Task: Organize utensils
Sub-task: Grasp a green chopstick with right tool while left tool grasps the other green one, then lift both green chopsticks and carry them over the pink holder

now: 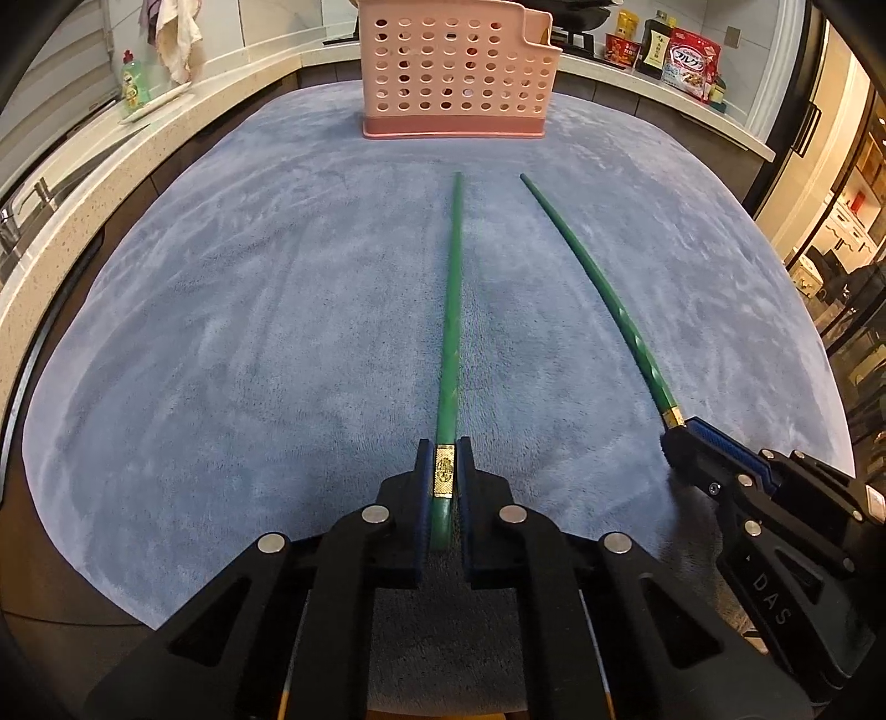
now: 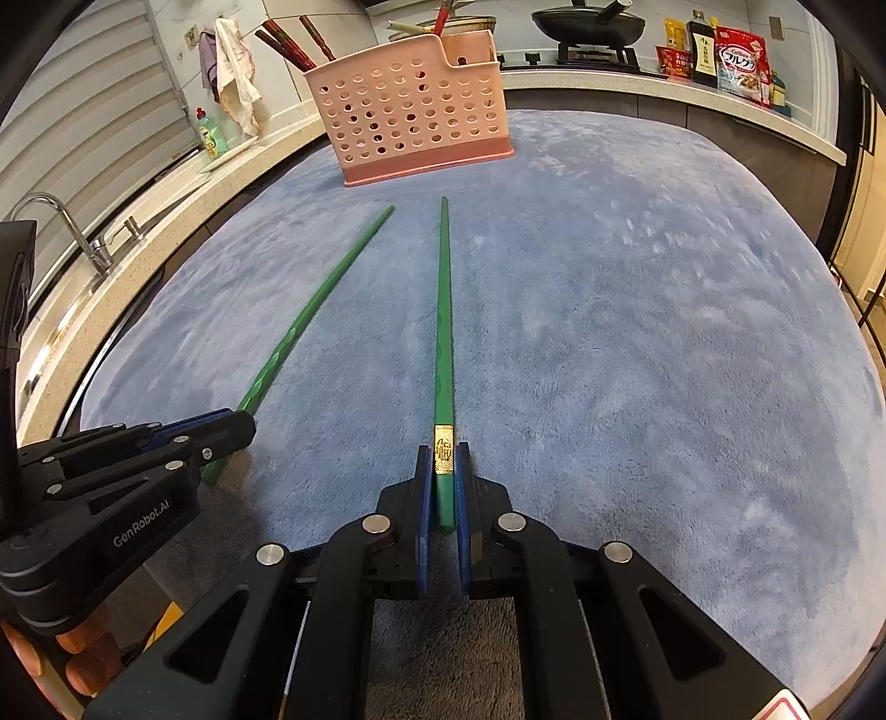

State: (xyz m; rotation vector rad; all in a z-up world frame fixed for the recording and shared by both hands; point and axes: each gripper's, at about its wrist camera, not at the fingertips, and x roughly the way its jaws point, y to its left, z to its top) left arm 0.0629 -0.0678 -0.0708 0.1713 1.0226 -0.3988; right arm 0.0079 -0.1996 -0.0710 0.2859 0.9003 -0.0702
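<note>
Two long green chopsticks with gold bands point toward a pink perforated utensil basket (image 1: 457, 69) at the far end of a blue-grey mat (image 1: 249, 332). My left gripper (image 1: 444, 451) is shut on the gold-banded end of one green chopstick (image 1: 451, 332). My right gripper (image 2: 443, 457) is shut on the end of the other green chopstick (image 2: 443, 332). Each gripper shows in the other's view: the right gripper (image 1: 678, 429) with its chopstick (image 1: 598, 277), the left gripper (image 2: 241, 423) with its chopstick (image 2: 310, 310). The basket (image 2: 415, 116) holds several dark red chopsticks (image 2: 288, 47).
A stone counter (image 2: 138, 232) runs along the left with a faucet (image 2: 72, 227), a green soap bottle (image 2: 210, 133) and a hanging cloth (image 2: 235, 72). At the back right are a wok on a stove (image 2: 590, 25), bottles and a cereal bag (image 2: 739, 63).
</note>
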